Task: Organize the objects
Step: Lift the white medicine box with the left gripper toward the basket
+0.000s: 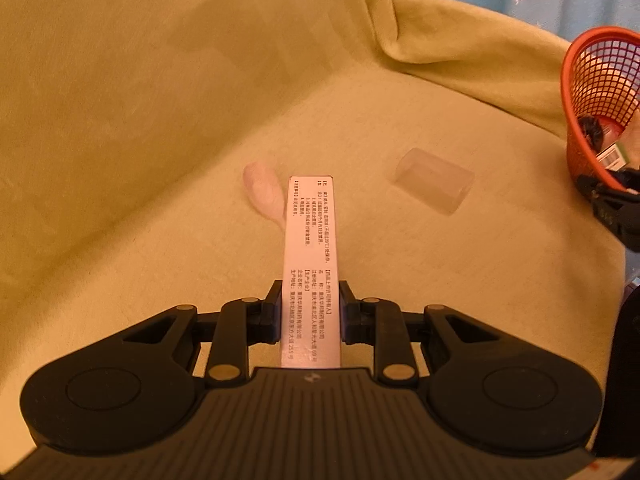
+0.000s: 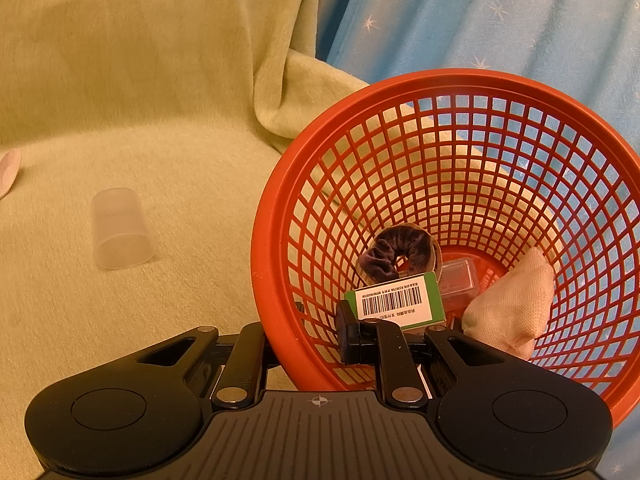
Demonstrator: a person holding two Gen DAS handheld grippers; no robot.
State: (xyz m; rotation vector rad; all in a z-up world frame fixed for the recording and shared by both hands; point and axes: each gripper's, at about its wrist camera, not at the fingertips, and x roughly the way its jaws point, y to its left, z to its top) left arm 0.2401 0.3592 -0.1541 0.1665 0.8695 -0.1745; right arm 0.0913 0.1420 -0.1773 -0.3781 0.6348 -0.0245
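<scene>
- Left gripper [image 1: 310,312]: your jaws pinch a long white box [image 1: 311,248] by its near end, so the printed length sticks out ahead, lifted off the blanket [image 1: 160,120] and free to carry.
- Right gripper [image 2: 308,332]: your jaws straddle the near rim of the orange basket [image 2: 272,216], one finger outside, one inside. This looks like a clamp on the rim that tips the mouth toward you to receive items.
- Basket contents: a dark hair tie [image 2: 396,250], a green box with a barcode [image 2: 394,304], a small clear case [image 2: 460,280] and a beige cloth pouch [image 2: 512,308], all settled at the low side because the basket leans.
- Loose on the blanket: a clear plastic cup [image 1: 434,180] on its side, and a pale pink object [image 1: 262,192] partly hidden behind the white box; what it is cannot be told.
- Judgement: sorting is partway through; the white box likely goes into the basket, which sits well to your left gripper's right.
- Backdrop: a blue curtain with stars [image 2: 480,20] behind the basket.
</scene>
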